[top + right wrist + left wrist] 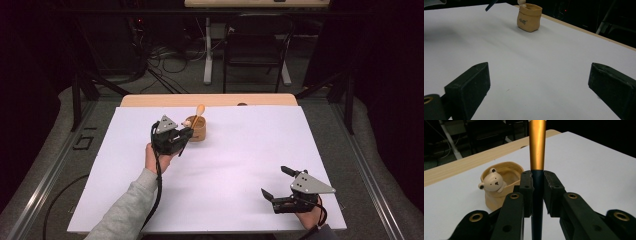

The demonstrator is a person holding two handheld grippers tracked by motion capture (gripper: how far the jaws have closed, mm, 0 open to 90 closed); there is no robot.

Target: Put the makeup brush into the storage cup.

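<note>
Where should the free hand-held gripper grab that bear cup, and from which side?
Grip the cup across its plain body below the rim, jaws level, coming from the side facing the right hand-held gripper. The bear sits on the far rim, so that side is smooth.

Spoon (537, 145): top end cut by left gripper view's upper edge. Lettering on bear cup (529, 17) too small to read. Cup's interior hidden.

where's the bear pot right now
The bear pot stands on the white sheet near the table's far edge, left of centre in the high view, just right of the left gripper, which is shut on a gold-and-dark stick.
</note>
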